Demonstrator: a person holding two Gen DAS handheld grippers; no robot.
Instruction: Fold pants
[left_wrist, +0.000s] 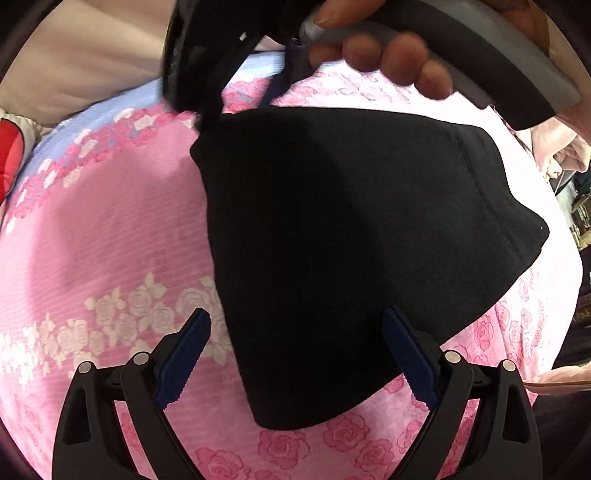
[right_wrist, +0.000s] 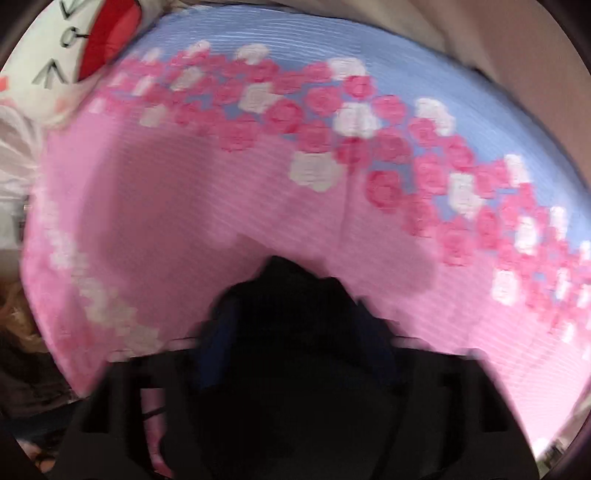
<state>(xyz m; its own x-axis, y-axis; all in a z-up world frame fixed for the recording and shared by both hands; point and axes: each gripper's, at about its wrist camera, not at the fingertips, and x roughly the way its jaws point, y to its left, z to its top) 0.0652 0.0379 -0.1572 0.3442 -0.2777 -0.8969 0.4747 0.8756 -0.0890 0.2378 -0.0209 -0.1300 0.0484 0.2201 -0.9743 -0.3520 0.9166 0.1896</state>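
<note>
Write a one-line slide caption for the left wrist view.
Open left claw hovers over folded black pants on a pink rose-print blanket, while the right claw pinches their far corner.

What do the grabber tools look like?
The left tool has black curved arms, silver round bolts, and blue finger pads with zigzag teeth. The right tool is black with a grey-edged handle. A bare hand holds it; no sleeve shows.
</note>
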